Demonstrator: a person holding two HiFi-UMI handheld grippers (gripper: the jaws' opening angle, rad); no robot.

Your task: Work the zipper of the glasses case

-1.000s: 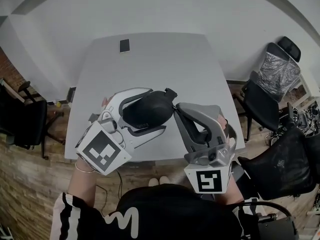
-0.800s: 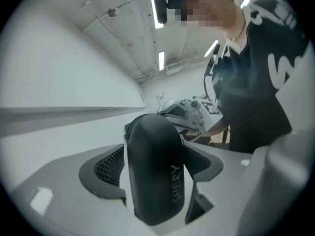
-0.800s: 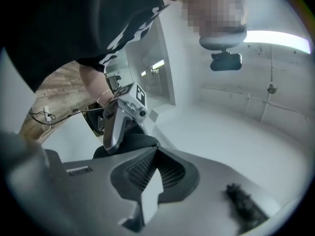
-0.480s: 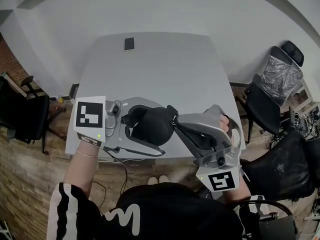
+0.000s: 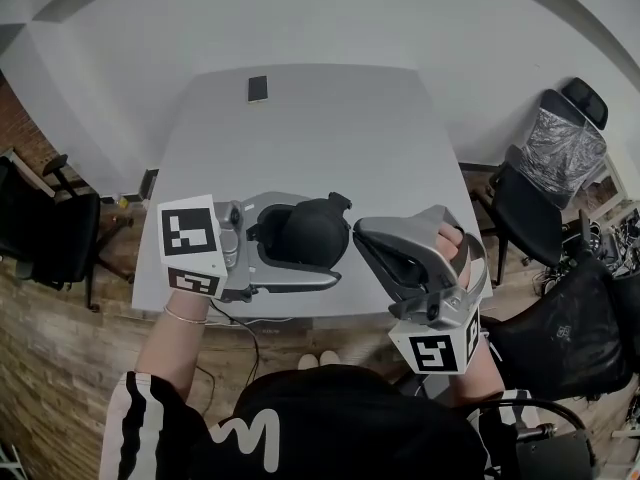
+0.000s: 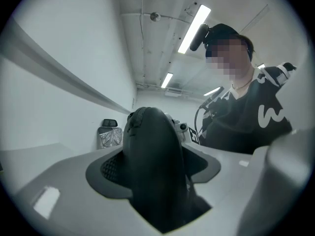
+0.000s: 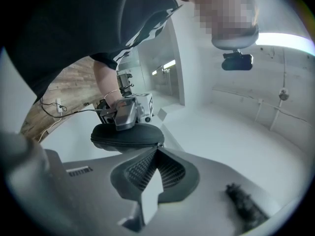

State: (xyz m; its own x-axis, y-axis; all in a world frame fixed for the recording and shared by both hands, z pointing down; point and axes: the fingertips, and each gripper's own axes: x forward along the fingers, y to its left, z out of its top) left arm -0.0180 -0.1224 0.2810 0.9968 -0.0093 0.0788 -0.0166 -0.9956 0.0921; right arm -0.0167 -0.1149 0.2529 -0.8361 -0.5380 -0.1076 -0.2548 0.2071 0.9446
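Note:
The black oval glasses case (image 5: 310,230) hangs above the table's near edge between the jaws of my left gripper (image 5: 325,240). Those jaws have just been closing and are pressed on the case's two sides. In the left gripper view the case (image 6: 150,151) stands on edge and fills the gap between the pads. A small tab (image 5: 335,200) sticks out at its right end. My right gripper (image 5: 360,230) points left at that end, jaws shut. Its tips (image 7: 157,150) meet just under the end of the case (image 7: 125,135); I cannot tell whether they pinch the zipper pull.
The grey table (image 5: 300,118) carries a small dark phone-like object (image 5: 258,88) near its far edge. Black office chairs stand on the right (image 5: 530,208) and on the left (image 5: 50,233). A cable (image 5: 235,318) hangs below the table's front edge.
My left gripper has rolled with the case in it, so its marker cube now faces up. The right gripper has sunk slightly and stays at the case's right end.

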